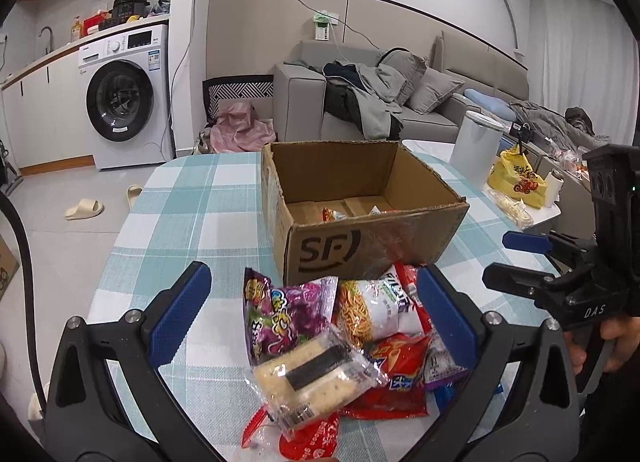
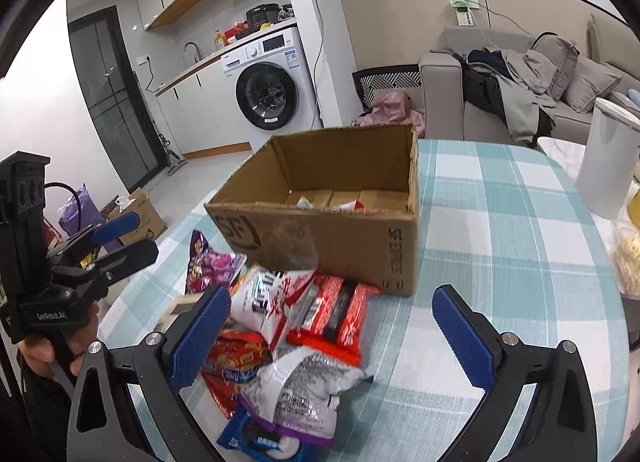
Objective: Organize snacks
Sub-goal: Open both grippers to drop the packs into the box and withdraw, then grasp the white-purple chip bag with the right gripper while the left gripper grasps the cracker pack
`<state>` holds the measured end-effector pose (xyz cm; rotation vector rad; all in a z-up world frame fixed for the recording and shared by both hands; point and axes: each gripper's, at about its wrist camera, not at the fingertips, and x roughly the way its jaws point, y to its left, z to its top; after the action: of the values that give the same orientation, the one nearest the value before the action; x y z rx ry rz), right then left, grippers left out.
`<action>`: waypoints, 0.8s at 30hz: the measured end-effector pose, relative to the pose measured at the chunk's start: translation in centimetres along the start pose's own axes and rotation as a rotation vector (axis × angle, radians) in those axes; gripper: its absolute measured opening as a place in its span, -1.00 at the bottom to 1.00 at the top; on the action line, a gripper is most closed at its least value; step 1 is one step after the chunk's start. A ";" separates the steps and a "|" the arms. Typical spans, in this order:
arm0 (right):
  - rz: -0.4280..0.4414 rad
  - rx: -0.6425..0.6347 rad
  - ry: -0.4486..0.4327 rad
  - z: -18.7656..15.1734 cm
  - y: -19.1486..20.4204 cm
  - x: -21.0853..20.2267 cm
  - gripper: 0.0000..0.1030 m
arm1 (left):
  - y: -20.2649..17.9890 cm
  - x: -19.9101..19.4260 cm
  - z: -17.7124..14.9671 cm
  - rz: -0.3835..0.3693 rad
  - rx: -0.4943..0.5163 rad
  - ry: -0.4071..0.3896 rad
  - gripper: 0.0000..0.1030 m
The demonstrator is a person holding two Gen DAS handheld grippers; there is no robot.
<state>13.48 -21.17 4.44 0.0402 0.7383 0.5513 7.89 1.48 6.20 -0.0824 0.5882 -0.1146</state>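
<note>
An open cardboard box (image 1: 372,250) (image 2: 340,238) stands on the checked tablecloth, with a few snack packets on its floor. In front of it lies a heap of snacks: a purple packet (image 1: 284,314) (image 2: 212,266), a clear-wrapped biscuit pack (image 1: 312,378), a white noodle packet (image 1: 376,310) (image 2: 268,302), red packets (image 1: 396,358) (image 2: 336,318) and a grey-white bag (image 2: 300,386). My left gripper (image 1: 316,310) is open above the heap, holding nothing. My right gripper (image 2: 332,330) is open too, with the red packets and the grey bag below its gap. Each gripper shows in the other's view (image 1: 524,258) (image 2: 120,238).
A white cylindrical bin (image 1: 476,146) (image 2: 608,158), a yellow bag (image 1: 516,178) and a clear tub (image 1: 512,206) sit off the table's right side. Beyond the table are a sofa (image 1: 360,102) with clothes and a washing machine (image 1: 124,98). The tablecloth (image 2: 500,230) is bare right of the box.
</note>
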 end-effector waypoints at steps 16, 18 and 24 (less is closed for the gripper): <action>0.009 0.025 0.053 -4.4 -0.1 -0.9 0.99 | 0.1 -0.7 -3.6 -0.008 -0.003 0.059 0.98; 0.014 0.025 0.065 -4.9 0.0 -0.9 0.99 | 0.2 -0.8 -3.8 0.003 -0.002 0.061 0.98; 0.007 0.002 0.088 -6.1 0.6 -0.5 0.99 | 0.6 -0.9 -4.9 -0.007 -0.018 0.072 0.98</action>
<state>8.94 -21.81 0.35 0.0207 0.8250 0.5621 4.52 1.94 2.58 -0.0977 0.6606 -0.1194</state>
